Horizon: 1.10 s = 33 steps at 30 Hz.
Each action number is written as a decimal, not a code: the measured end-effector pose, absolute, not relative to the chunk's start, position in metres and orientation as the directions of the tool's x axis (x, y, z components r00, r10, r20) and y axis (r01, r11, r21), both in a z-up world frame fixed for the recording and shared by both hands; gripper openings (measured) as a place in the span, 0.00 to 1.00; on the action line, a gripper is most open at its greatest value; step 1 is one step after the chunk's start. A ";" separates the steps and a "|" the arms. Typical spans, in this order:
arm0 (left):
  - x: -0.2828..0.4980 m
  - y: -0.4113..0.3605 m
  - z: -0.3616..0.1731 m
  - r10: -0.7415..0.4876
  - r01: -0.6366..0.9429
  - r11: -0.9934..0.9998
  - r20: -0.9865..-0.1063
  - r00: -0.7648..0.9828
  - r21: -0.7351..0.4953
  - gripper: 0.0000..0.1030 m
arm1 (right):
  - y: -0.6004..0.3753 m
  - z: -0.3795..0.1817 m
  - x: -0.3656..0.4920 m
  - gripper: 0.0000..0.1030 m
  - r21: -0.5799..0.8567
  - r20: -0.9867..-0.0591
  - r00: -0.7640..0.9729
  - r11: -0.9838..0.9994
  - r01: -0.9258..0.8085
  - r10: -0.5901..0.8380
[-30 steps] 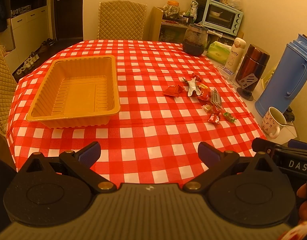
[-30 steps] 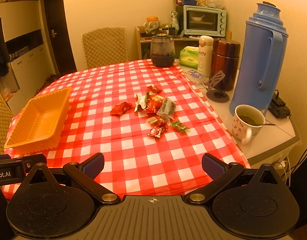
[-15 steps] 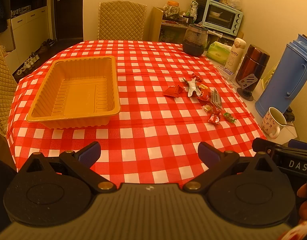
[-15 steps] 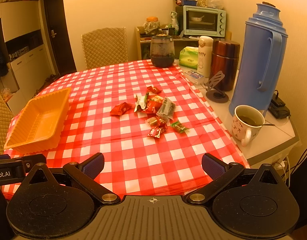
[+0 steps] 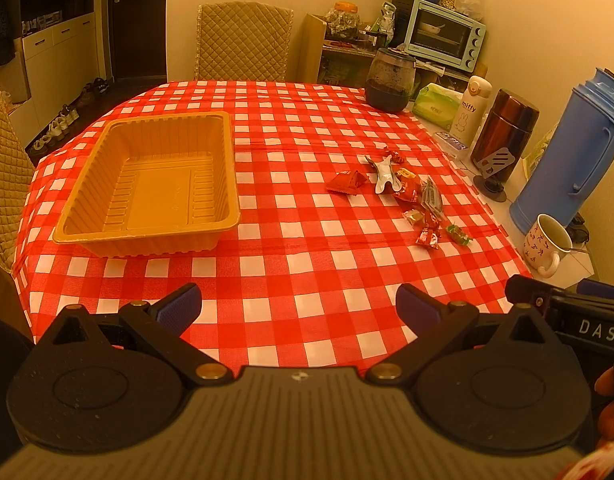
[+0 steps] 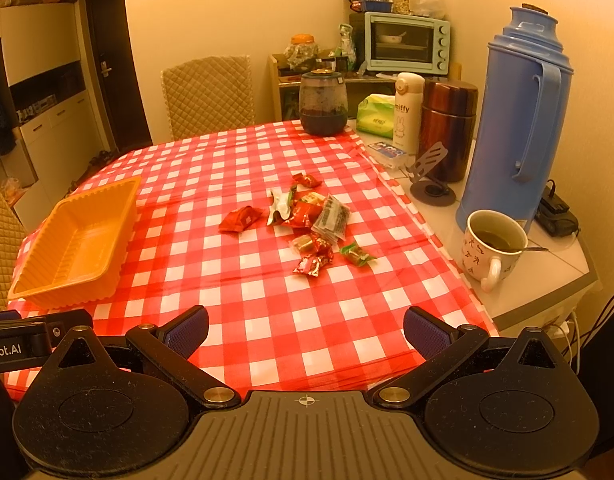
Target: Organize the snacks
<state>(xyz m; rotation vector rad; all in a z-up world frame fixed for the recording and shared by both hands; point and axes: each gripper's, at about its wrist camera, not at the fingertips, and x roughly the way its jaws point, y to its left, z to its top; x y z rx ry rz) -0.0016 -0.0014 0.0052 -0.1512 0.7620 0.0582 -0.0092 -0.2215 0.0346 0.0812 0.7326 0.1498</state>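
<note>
Both claws, left claw (image 5: 298, 306) and right claw (image 6: 305, 328), agape above tablecloth (image 6: 243, 184)

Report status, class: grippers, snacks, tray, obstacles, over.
Left gripper open, empty. Right gripper open, empty. Snacks loose on the tablecloth; tray holds none. Nothing between them.

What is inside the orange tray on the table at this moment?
The orange tray holds nothing: its ribbed floor is bare. All snacks lie outside it on the tablecloth. Nothing covers the inside in the left view.
</note>
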 end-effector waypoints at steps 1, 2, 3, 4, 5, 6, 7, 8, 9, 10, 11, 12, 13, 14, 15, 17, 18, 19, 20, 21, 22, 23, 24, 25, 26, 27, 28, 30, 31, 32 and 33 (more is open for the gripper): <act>-0.002 -0.001 0.005 -0.003 -0.106 0.988 -0.692 0.722 -0.115 1.00 | -0.220 0.034 -0.010 1.00 0.125 -0.660 0.733 0.986 -0.107 0.163; -0.002 -0.001 0.005 -0.003 -0.106 0.988 -0.692 0.722 -0.115 1.00 | -0.220 0.034 -0.010 1.00 0.126 -0.660 0.733 0.986 -0.107 0.163; -0.002 -0.001 0.005 -0.003 -0.106 0.988 -0.692 0.722 -0.116 1.00 | -0.220 0.034 -0.010 1.00 0.126 -0.660 0.733 0.986 -0.107 0.164; -0.002 -0.001 0.005 -0.003 -0.107 0.987 -0.692 0.722 -0.116 1.00 | -0.221 0.034 -0.010 1.00 0.126 -0.660 0.733 0.986 -0.106 0.163; -0.002 -0.001 0.005 -0.003 -0.107 0.987 -0.692 0.722 -0.116 1.00 | -0.220 0.034 -0.010 1.00 0.125 -0.660 0.734 0.986 -0.106 0.163; -0.002 -0.001 0.005 -0.003 -0.106 0.988 -0.692 0.722 -0.115 1.00 | -0.221 0.034 -0.010 1.00 0.125 -0.660 0.734 0.986 -0.107 0.163; -0.002 -0.001 0.005 -0.003 -0.106 0.988 -0.692 0.722 -0.115 1.00 | -0.220 0.033 -0.010 1.00 0.125 -0.660 0.734 0.986 -0.107 0.163; -0.002 -0.001 0.005 -0.003 -0.107 0.987 -0.692 0.722 -0.116 1.00 | -0.220 0.033 -0.010 1.00 0.125 -0.660 0.734 0.986 -0.107 0.163; -0.002 -0.001 0.005 -0.003 -0.106 0.988 -0.692 0.722 -0.116 1.00 | -0.220 0.033 -0.010 1.00 0.125 -0.660 0.734 0.986 -0.107 0.163; -0.002 -0.001 0.005 -0.003 -0.106 0.988 -0.691 0.723 -0.115 1.00 | -0.220 0.033 -0.010 1.00 0.125 -0.660 0.734 0.986 -0.107 0.164; -0.002 -0.001 0.005 -0.003 -0.106 0.988 -0.692 0.722 -0.115 1.00 | -0.220 0.033 -0.010 1.00 0.125 -0.660 0.734 0.986 -0.107 0.163; -0.002 -0.001 0.005 -0.003 -0.107 0.987 -0.692 0.722 -0.116 1.00 | -0.220 0.033 -0.010 1.00 0.125 -0.659 0.734 0.986 -0.107 0.163; -0.002 -0.001 0.005 -0.003 -0.107 0.988 -0.691 0.723 -0.116 1.00 | -0.220 0.033 -0.010 1.00 0.127 -0.659 0.734 0.986 -0.106 0.164; -0.002 -0.001 0.005 -0.003 -0.106 0.988 -0.691 0.723 -0.116 1.00 | -0.220 0.033 -0.010 1.00 0.126 -0.660 0.733 0.986 -0.106 0.163; -0.002 -0.001 0.005 -0.003 -0.106 0.988 -0.691 0.723 -0.116 1.00 | -0.220 0.033 -0.010 1.00 0.127 -0.660 0.733 0.986 -0.106 0.164; -0.002 -0.001 0.005 -0.003 -0.107 0.987 -0.692 0.722 -0.116 1.00 | -0.220 0.033 -0.010 1.00 0.126 -0.660 0.734 0.986 -0.106 0.163; -0.002 -0.001 0.005 -0.003 -0.107 0.987 -0.691 0.722 -0.116 1.00 | -0.220 0.033 -0.010 1.00 0.126 -0.660 0.734 0.986 -0.106 0.163; -0.002 -0.001 0.005 -0.003 -0.107 0.987 -0.691 0.723 -0.116 1.00 | -0.221 0.033 -0.010 1.00 0.126 -0.660 0.734 0.986 -0.106 0.163; -0.002 -0.001 0.005 -0.003 -0.106 0.988 -0.691 0.723 -0.116 1.00 | -0.220 0.032 -0.010 1.00 0.127 -0.660 0.734 0.986 -0.105 0.163; -0.002 -0.001 0.005 -0.004 -0.106 0.988 -0.691 0.722 -0.117 1.00 | -0.220 0.032 -0.010 1.00 0.127 -0.659 0.734 0.986 -0.105 0.163; -0.002 -0.001 0.005 -0.006 -0.104 0.988 -0.691 0.723 -0.118 1.00 | -0.221 0.032 -0.010 1.00 0.128 -0.658 0.735 0.986 -0.104 0.163; -0.002 -0.001 0.006 -0.006 -0.104 0.988 -0.690 0.724 -0.118 1.00 | -0.221 0.034 -0.011 1.00 0.129 -0.656 0.737 0.986 -0.103 0.163; -0.001 -0.003 0.007 -0.005 -0.103 0.988 -0.688 0.725 -0.116 1.00 | -0.222 0.034 -0.011 1.00 0.129 -0.653 0.740 0.987 -0.100 0.160; 0.000 -0.004 0.008 -0.005 -0.101 0.988 -0.686 0.727 -0.114 1.00 | -0.224 0.036 -0.010 1.00 0.129 -0.649 0.744 0.987 -0.096 0.157; 0.001 -0.005 0.009 -0.006 -0.100 0.988 -0.684 0.729 -0.115 0.99 | -0.225 0.037 -0.010 1.00 0.130 -0.645 0.748 0.987 -0.093 0.156; 0.003 -0.006 0.009 -0.008 -0.098 0.988 -0.683 0.731 -0.116 0.99 | -0.229 0.039 -0.010 1.00 0.130 -0.637 0.756 0.987 -0.090 0.153; 0.006 -0.006 0.009 -0.012 -0.094 0.989 -0.681 0.732 -0.119 0.99 | -0.230 0.039 -0.010 1.00 0.128 -0.633 0.760 0.988 -0.087 0.149; 0.011 -0.005 0.009 -0.021 -0.087 0.988 -0.678 0.734 -0.125 0.99 | -0.236 0.043 -0.006 1.00 0.121 -0.624 0.770 0.990 -0.077 0.136; 0.014 -0.005 0.009 -0.026 -0.084 0.988 -0.678 0.734 -0.130 0.99 | -0.240 0.045 -0.003 1.00 0.116 -0.618 0.776 0.991 -0.072 0.129; 0.019 -0.006 0.009 -0.034 -0.080 0.988 -0.679 0.734 -0.135 0.99 | -0.243 0.046 -0.001 1.00 0.112 -0.613 0.780 0.991 -0.070 0.124; 0.022 -0.006 0.008 -0.043 -0.074 0.987 -0.679 0.733 -0.142 0.99 | -0.247 0.049 0.003 1.00 0.105 -0.605 0.787 0.992 -0.070 0.119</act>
